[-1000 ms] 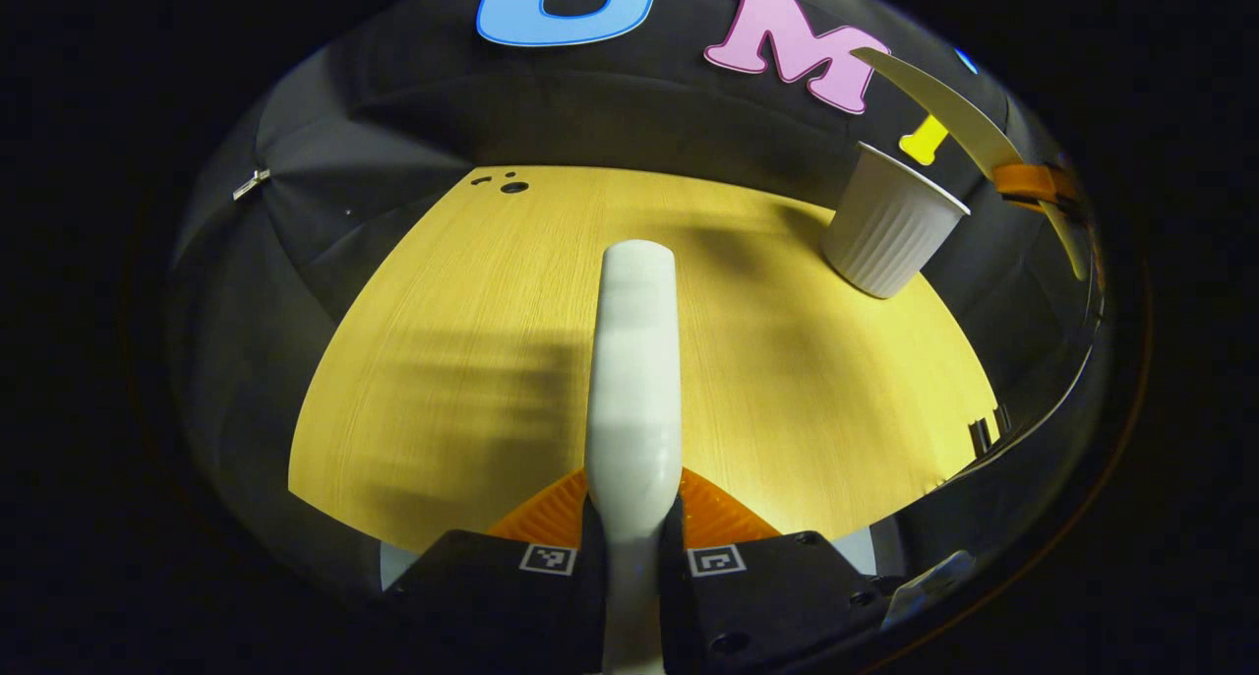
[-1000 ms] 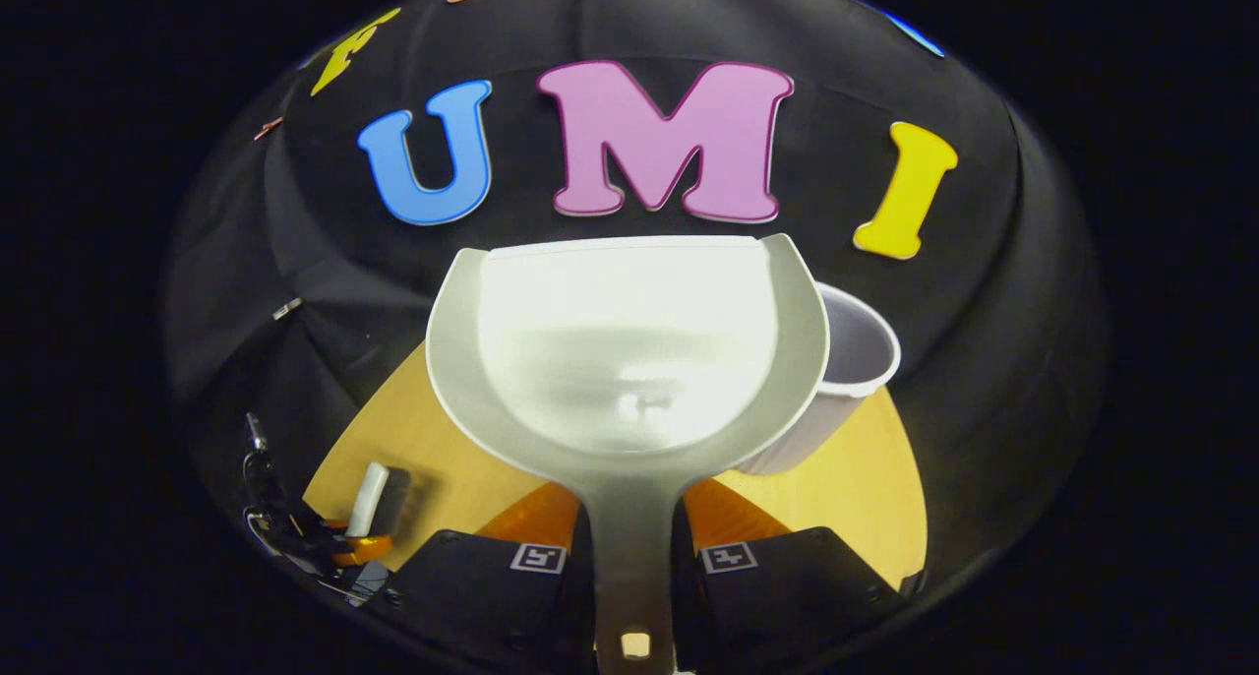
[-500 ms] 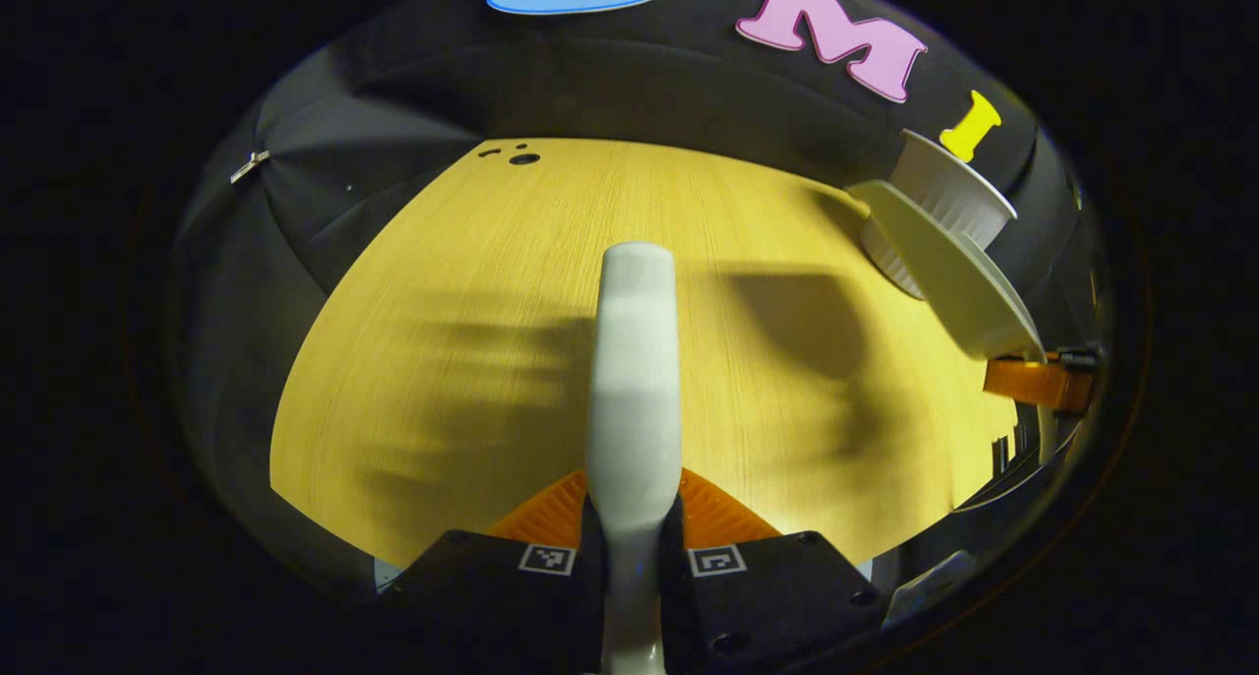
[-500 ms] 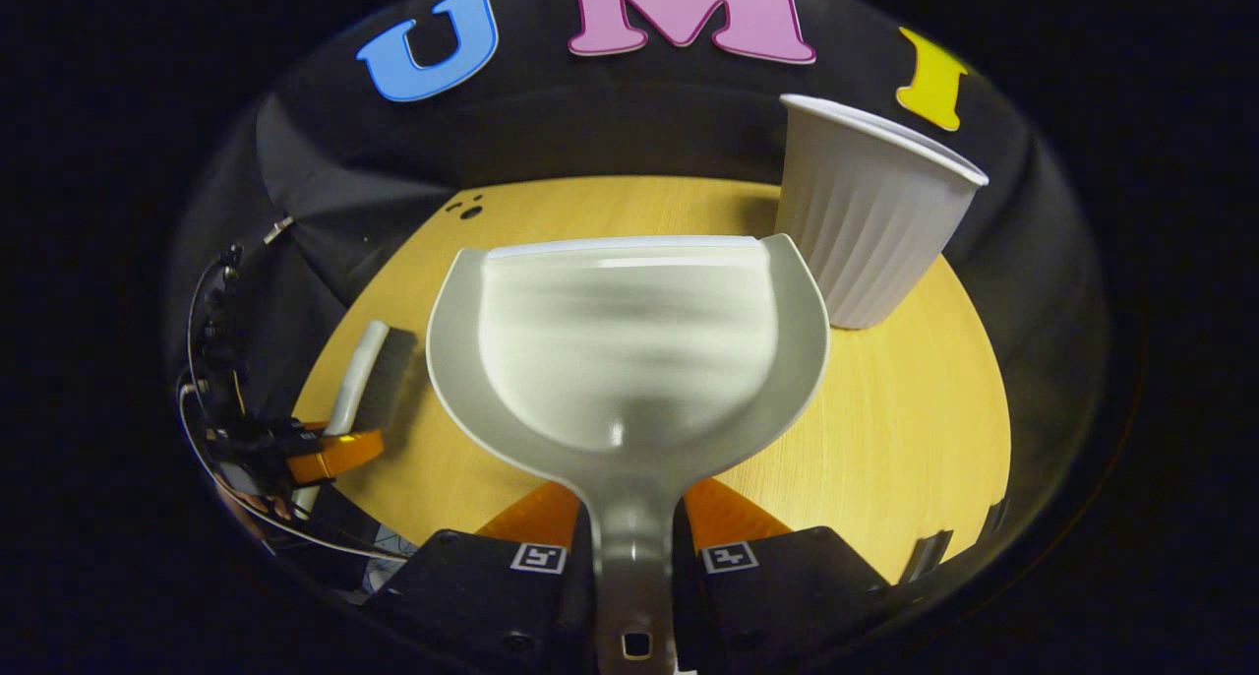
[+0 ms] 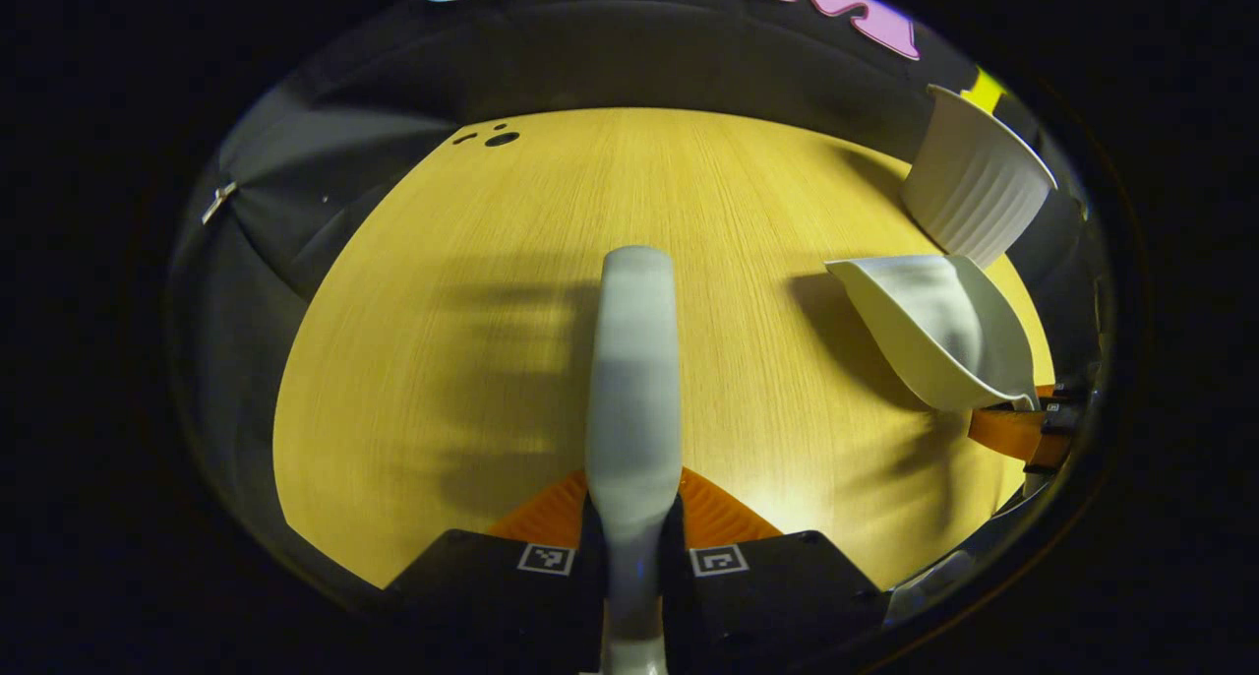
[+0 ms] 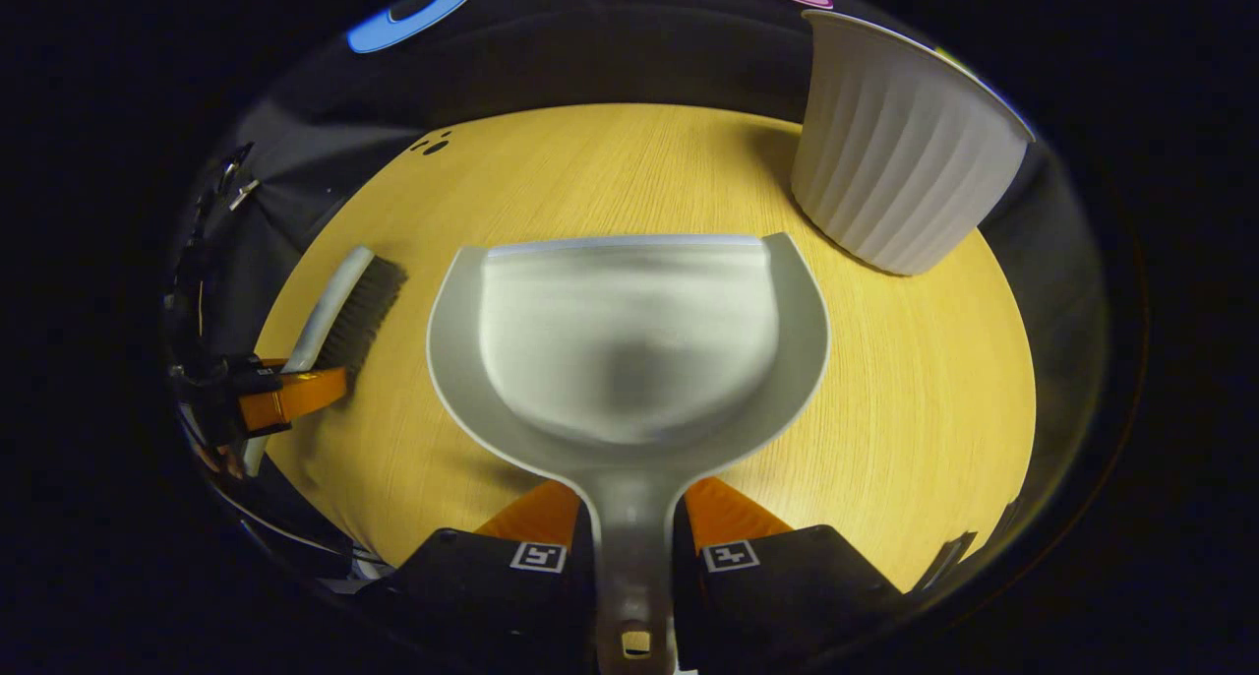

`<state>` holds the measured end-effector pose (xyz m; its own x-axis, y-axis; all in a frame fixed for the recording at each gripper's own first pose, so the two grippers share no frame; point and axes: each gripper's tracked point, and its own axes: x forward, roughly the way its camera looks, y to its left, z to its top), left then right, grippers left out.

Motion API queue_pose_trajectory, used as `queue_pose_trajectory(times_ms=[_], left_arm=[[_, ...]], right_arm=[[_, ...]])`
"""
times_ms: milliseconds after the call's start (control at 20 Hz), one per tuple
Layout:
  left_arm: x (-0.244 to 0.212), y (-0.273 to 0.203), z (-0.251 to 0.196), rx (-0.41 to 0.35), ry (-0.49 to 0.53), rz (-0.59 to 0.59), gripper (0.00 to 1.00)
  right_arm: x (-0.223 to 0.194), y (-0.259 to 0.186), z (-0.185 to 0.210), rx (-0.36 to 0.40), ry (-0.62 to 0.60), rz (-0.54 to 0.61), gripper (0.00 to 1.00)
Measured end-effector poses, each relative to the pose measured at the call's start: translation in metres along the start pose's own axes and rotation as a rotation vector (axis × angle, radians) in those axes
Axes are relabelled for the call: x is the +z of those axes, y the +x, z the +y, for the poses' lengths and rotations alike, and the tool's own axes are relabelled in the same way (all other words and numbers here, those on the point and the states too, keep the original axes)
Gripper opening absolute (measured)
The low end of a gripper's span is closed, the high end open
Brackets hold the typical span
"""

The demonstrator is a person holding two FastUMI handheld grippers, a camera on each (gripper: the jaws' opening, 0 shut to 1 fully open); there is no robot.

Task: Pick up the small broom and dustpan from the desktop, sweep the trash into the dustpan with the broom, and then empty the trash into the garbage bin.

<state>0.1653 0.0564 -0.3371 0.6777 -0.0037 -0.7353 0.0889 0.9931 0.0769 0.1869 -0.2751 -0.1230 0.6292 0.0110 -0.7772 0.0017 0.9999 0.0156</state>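
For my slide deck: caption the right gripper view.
Right gripper grips an empty dustpan over the desktop, garbage bin beyond, broom alongside.

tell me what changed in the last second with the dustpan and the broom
The dustpan, raised by the bin a second ago, has come down and away from it, and now sits low over the table, level and empty. The right claw stayed shut on its handle. The left claw kept its grip on the broom, which barely shifted. The bin stayed upright in place.
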Motion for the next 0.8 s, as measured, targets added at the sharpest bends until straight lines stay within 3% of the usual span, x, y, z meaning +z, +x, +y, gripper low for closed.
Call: queue_pose_trajectory(times_ms=[200,250,300,350,450,550,600,700,800], left_arm=[[0.013,0.006,-0.009,0.033,0.064,0.018,0.30],[0.011,0.007,-0.010,0.036,0.072,0.025,0.30],[0.013,0.003,-0.012,0.040,0.080,0.027,0.30],[0.011,0.003,-0.013,0.045,0.084,0.034,0.28],[0.010,0.006,-0.010,0.061,0.084,0.039,0.30],[0.010,0.006,-0.012,0.056,0.080,0.044,0.39],[0.011,0.004,-0.014,0.051,0.080,0.040,0.46],[0.011,-0.004,-0.019,0.026,0.072,0.028,0.49],[0.012,-0.015,-0.023,0.007,0.056,0.011,0.83]], right_arm=[[-0.009,0.019,-0.002,-0.004,-0.030,0.043,0.39],[-0.008,0.018,-0.003,-0.011,-0.044,0.041,0.36],[-0.009,0.017,-0.003,-0.015,-0.054,0.042,0.41],[-0.009,0.016,-0.003,-0.013,-0.052,0.043,0.36],[-0.010,0.017,-0.001,-0.010,-0.049,0.047,0.37],[-0.011,0.016,-0.001,0.000,-0.051,0.059,0.43],[-0.012,0.016,0.000,0.002,-0.056,0.058,0.39],[-0.011,0.014,0.002,0.011,-0.054,0.058,0.39],[-0.011,0.009,0.007,0.028,-0.050,0.047,0.43]])
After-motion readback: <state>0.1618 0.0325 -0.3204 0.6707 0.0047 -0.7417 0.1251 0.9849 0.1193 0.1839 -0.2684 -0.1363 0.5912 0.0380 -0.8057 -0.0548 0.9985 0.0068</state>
